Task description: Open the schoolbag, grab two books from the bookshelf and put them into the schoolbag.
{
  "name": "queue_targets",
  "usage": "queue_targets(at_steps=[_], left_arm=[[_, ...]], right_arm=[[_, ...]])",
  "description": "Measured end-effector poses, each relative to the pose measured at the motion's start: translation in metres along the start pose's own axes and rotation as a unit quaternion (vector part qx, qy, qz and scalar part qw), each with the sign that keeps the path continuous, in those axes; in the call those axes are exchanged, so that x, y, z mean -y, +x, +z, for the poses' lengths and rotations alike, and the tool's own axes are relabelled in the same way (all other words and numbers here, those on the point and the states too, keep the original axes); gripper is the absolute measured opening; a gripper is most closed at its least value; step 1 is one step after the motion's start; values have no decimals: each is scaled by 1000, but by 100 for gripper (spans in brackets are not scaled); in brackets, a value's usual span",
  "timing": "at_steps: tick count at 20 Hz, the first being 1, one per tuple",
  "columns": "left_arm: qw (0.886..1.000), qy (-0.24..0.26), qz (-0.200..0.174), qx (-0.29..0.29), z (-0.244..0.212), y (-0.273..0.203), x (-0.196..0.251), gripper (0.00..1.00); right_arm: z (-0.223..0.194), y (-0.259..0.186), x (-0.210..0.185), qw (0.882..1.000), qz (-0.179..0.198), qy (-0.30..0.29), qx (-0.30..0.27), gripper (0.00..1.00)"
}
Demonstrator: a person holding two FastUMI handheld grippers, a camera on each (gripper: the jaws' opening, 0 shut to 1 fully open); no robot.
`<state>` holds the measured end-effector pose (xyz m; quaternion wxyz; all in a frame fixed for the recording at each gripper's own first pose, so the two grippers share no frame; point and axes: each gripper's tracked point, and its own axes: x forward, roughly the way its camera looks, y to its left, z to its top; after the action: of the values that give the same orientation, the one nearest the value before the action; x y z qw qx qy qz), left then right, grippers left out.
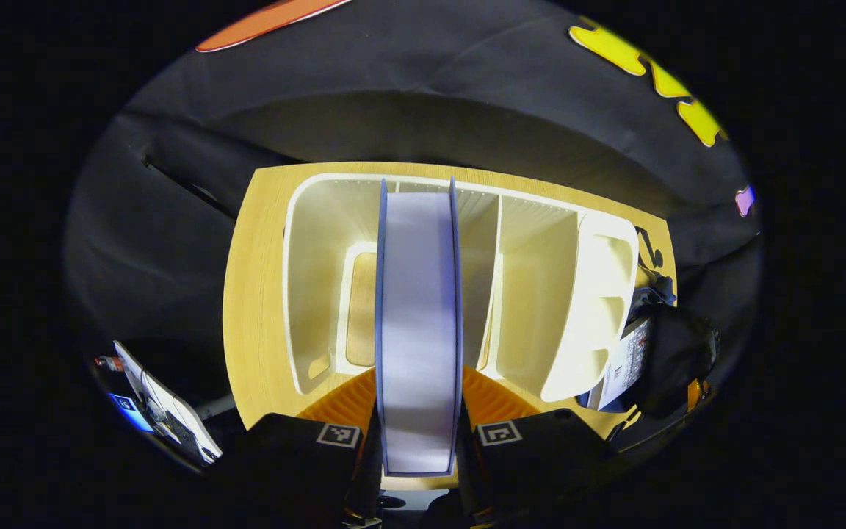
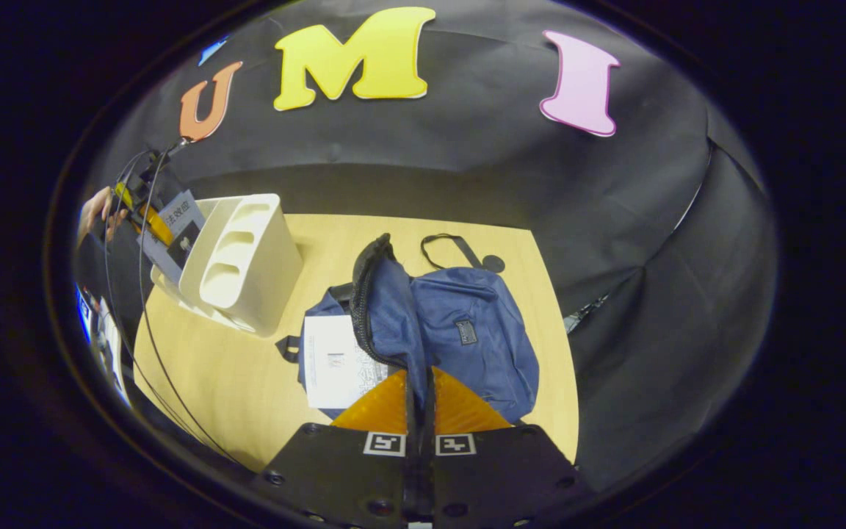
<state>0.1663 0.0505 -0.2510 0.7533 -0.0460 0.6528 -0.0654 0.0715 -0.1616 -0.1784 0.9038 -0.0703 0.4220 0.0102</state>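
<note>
A book [image 1: 419, 316] with blue covers stands edge-on between the orange fingers [image 1: 346, 402] of my left gripper [image 1: 419, 386], which is shut on it above the white bookshelf [image 1: 533, 308]. In the right gripper view that same gripper [image 2: 145, 213] and its book [image 2: 179, 229] hang at the far left, behind the bookshelf [image 2: 243, 257]. The blue schoolbag [image 2: 467, 330] lies open on the table with a white book [image 2: 335, 364] inside. My right gripper [image 2: 421, 400] is shut on the schoolbag's opened flap [image 2: 386, 316] and holds it up.
The wooden table [image 2: 217, 382] carries the bookshelf at its left and the bag in the middle. The bookshelf's compartments [image 1: 324, 279] below the held book look empty. A hand [image 2: 96, 209] and cables [image 2: 140, 294] are at the far left. Black cloth walls surround the table.
</note>
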Motion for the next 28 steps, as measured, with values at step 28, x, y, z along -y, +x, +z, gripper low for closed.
queue_targets(at_steps=[28], left_arm=[[906, -102, -394, 116, -128, -173, 209, 43]], right_arm=[[-6, -9, 7, 1000, -8, -4, 10, 0]])
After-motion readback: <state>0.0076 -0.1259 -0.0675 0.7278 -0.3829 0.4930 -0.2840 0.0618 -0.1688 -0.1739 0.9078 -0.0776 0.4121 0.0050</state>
